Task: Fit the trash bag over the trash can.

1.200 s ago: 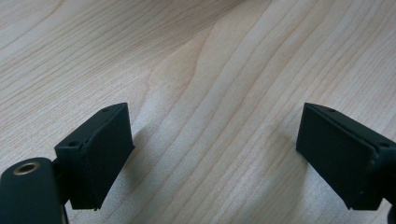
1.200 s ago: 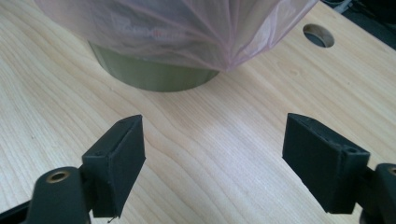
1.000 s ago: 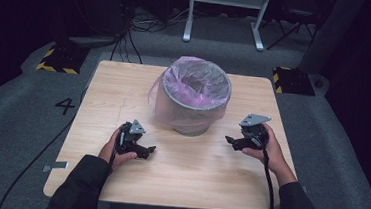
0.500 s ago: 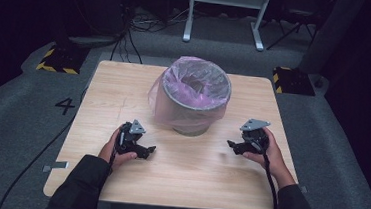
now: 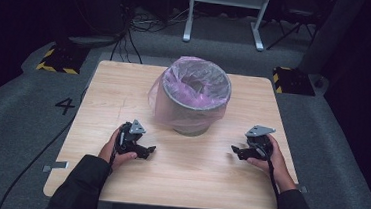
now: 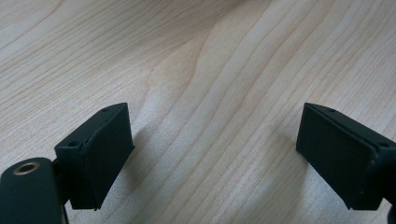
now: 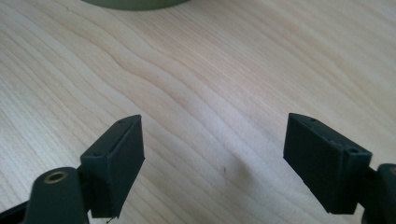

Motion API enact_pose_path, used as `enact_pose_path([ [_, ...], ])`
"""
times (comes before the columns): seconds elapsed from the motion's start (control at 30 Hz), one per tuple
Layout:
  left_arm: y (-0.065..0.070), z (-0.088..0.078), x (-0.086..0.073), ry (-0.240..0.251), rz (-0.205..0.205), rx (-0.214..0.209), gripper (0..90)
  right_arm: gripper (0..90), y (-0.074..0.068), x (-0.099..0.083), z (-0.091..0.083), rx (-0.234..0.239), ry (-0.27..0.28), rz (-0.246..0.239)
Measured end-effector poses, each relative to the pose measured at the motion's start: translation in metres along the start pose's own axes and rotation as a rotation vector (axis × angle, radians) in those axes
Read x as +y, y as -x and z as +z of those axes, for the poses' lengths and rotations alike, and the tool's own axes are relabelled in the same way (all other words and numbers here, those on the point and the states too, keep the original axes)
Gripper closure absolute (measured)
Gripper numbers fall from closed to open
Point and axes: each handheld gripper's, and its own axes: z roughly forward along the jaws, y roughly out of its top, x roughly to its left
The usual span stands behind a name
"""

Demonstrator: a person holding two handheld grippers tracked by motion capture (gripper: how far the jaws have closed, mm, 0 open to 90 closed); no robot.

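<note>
On the table (image 5: 124,94), right gripper (image 5: 237,151) now lower, nearer its edge.

Bin (image 5: 193,102) mid-table (image 5: 125,84); left hand-held gripper (image 5: 149,150), right hand-held gripper (image 5: 235,150) before it.

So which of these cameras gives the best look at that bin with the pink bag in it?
The high view: it shows the whole grey bin, its pink bag draped over the rim and hanging down the left side. The right gripper view catches just a sliver of its base at the top edge. The left gripper view looks at bare wooden table.
</note>
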Motion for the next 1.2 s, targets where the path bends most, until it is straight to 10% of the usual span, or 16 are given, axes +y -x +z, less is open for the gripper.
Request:
enact_pose_path([
  [0.47,0.000,0.000,0.000,-0.004,0.006,0.001,10.2,18.8,0.008,-0.029,0.002,0.050,0.028,0.119],
  [1.2,0.000,0.000,0.000,-0.001,0.003,0.002,10.3,16.1,0.008,-0.037,0.001,0.027,0.073,0.141],
])
